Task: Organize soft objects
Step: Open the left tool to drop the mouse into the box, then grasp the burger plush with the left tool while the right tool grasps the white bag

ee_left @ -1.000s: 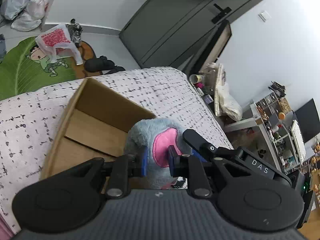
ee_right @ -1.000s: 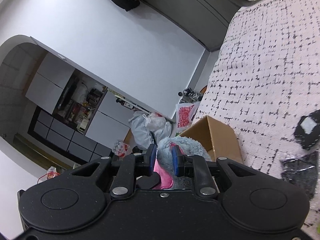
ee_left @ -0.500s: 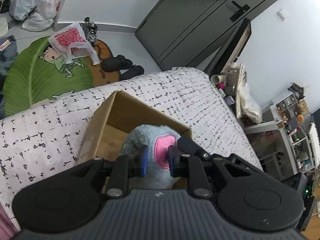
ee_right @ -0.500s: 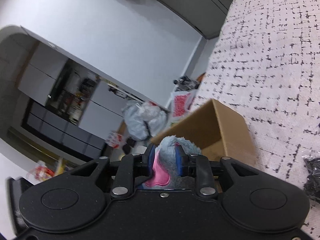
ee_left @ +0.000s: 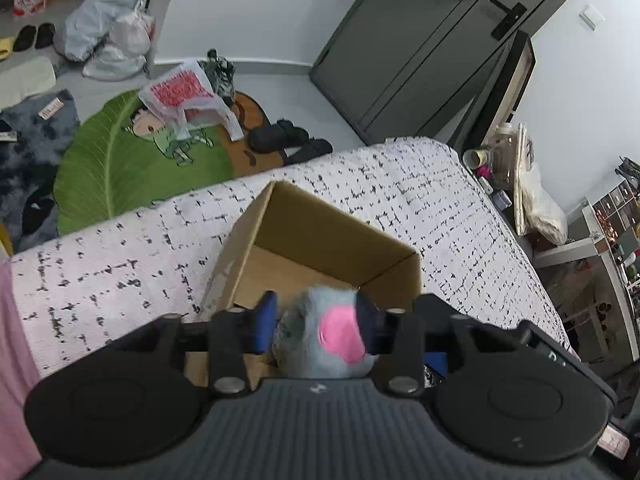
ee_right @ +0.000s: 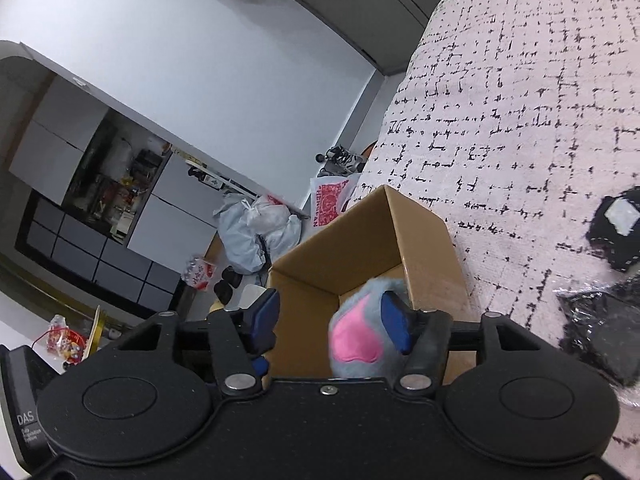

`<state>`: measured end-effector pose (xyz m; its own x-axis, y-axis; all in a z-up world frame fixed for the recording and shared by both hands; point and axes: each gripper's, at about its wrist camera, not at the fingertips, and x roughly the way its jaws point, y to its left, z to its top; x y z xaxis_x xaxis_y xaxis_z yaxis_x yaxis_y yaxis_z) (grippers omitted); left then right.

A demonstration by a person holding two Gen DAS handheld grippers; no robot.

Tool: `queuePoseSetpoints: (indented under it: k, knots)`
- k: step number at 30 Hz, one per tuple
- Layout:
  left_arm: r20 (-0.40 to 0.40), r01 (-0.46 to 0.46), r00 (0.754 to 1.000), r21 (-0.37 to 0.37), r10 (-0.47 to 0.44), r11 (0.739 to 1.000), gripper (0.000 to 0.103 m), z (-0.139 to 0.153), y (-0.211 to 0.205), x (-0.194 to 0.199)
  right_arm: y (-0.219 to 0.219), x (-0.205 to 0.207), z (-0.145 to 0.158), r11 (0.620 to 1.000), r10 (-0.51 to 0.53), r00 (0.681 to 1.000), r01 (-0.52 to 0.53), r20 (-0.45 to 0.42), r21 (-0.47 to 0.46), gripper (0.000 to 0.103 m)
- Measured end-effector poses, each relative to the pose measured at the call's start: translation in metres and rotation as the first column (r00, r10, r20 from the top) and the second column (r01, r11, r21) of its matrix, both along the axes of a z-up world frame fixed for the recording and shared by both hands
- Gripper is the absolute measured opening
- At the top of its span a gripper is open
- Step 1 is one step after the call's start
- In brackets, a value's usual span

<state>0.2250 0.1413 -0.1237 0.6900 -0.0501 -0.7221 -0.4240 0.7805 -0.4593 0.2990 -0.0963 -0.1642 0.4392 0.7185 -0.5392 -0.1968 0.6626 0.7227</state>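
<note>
A grey-blue plush toy with a pink ear patch (ee_left: 324, 340) sits at the near edge of an open cardboard box (ee_left: 320, 240) on the patterned bed. My left gripper (ee_left: 316, 322) is open, its blue pads standing on either side of the plush. In the right wrist view the plush (ee_right: 360, 340) lies against the right pad (ee_right: 394, 326) of my open right gripper (ee_right: 332, 322), above the box (ee_right: 360, 240). The rest of the plush is hidden by the gripper bodies.
The bed cover (ee_left: 120, 248) is white with black marks. Black packets in clear wrap (ee_right: 600, 332) and a black item (ee_right: 616, 232) lie on the bed right of the box. Floor beyond holds a green leaf rug (ee_left: 120, 160), bags and shoes.
Both grippers have opened and let go of the plush, which now sits lower in the box. Both views have pulled back from the box.
</note>
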Motion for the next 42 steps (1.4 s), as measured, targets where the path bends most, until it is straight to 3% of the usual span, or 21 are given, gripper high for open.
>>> queuePoseSetpoints:
  k: [5, 9, 17, 23, 42]
  knots:
    - [0.028, -0.017, 0.999, 0.033, 0.016, 0.999, 0.075, 0.018, -0.01, -0.011, -0.009, -0.013, 0.017, 1.0, -0.002, 1.0, 0.003, 0.027, -0.028, 0.071]
    - [0.055, -0.025, 0.998, 0.066, 0.021, 0.998, 0.08, 0.032, -0.021, -0.023, -0.02, -0.025, 0.033, 0.997, -0.012, 0.998, 0.016, 0.055, -0.075, 0.081]
    - [0.08, 0.007, 0.997, 0.122, -0.017, 0.992, 0.083, 0.056, -0.042, -0.041, -0.051, -0.045, 0.062, 0.987, -0.062, 0.992, 0.078, 0.111, -0.143, 0.094]
    - [0.12, 0.037, 0.991, 0.177, -0.059, 0.984, 0.094, 0.076, -0.064, -0.054, -0.078, -0.062, 0.08, 0.973, -0.102, 0.982, 0.132, 0.161, -0.19, 0.097]
    - [0.138, 0.091, 0.981, 0.287, -0.136, 0.953, 0.096, 0.098, -0.133, -0.086, -0.175, -0.111, 0.129, 0.957, -0.159, 0.95, 0.215, 0.269, -0.193, 0.103]
